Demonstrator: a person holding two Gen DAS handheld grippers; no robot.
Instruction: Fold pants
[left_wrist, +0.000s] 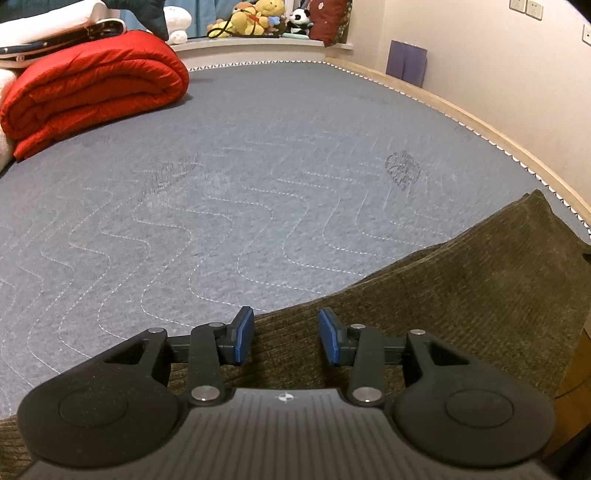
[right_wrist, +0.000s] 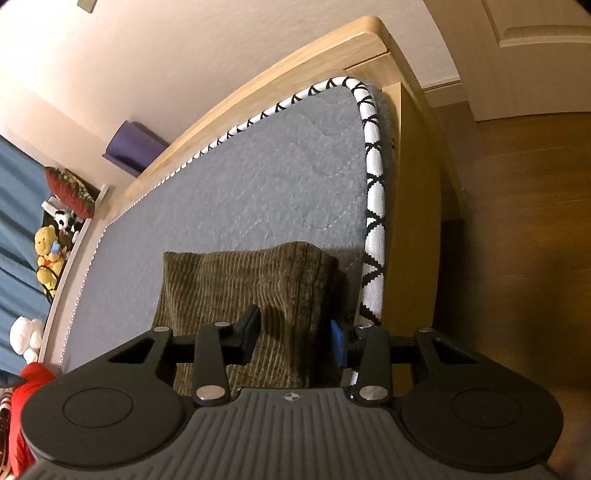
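- The left gripper (left_wrist: 286, 338) hangs over the olive corduroy pants (left_wrist: 461, 288), fingers parted with nothing pinched, probably ready to take the fabric edge.
- The pants lie flat near the mattress (right_wrist: 258, 177) corner, so a fold has room.
- The right gripper (right_wrist: 295, 338) straddles the pants' thick side edge at the mattress border, fingers narrowed; whether they bite, I cannot tell.

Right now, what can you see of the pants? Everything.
The pants are olive-brown ribbed corduroy, lying flat on the grey quilted mattress near its corner and patterned edge. One stitched hem end shows, squared off. The left gripper hovers above the cloth with jaws apart, nothing between them. The right gripper straddles the fabric's side edge; whether its pads press is unclear.
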